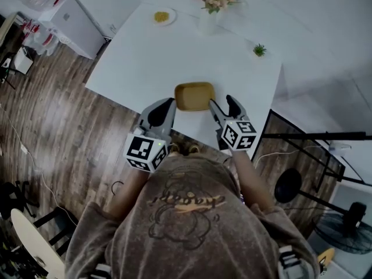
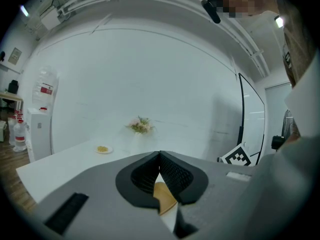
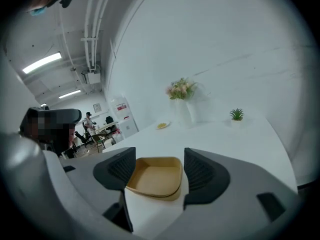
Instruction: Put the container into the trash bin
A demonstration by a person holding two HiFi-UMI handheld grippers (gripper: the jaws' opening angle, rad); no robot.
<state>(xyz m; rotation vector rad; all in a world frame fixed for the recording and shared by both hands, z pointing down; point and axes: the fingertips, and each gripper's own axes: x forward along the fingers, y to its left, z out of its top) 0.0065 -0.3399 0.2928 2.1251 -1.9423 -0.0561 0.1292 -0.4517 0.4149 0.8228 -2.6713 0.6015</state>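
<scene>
Container (image 1: 194,96): shallow tan tray, empty, upright, flat on the white table (image 1: 151,57) right at its near edge, in front of the person. Not lifted.

Right gripper (image 1: 224,104) sits at the container's right near corner, angled slightly down. In the right gripper view (image 3: 159,160) its jaws are spread wide, and the container (image 3: 156,176) lies between and just beyond them. The pads (image 3: 200,171) flank its sides but are not pressing on it. Nothing held.

Left gripper (image 1: 168,104) sits at the container's left near corner, roughly level. In the left gripper view (image 2: 160,159) its jaws are pressed together at the tips with nothing pinched. A sliver of the tan container (image 2: 164,196) shows through the gap below the tips; cannot tell whether it touches the jaws.

Both grippers are low over the table edge, one each side of the container, marker cubes toward the person.

Farther back on the table: vase of pink flowers (image 1: 212,2) near the far edge, small plate with yellow food (image 1: 164,17) to its left, tiny potted green plant (image 1: 260,50) toward the right edge. All are well apart from the container.

Wood floor (image 1: 52,127) left of the table. White water dispenser (image 2: 42,119) against the wall, seen in the left gripper view. Black fan (image 1: 343,228) on the floor to the person's right.
</scene>
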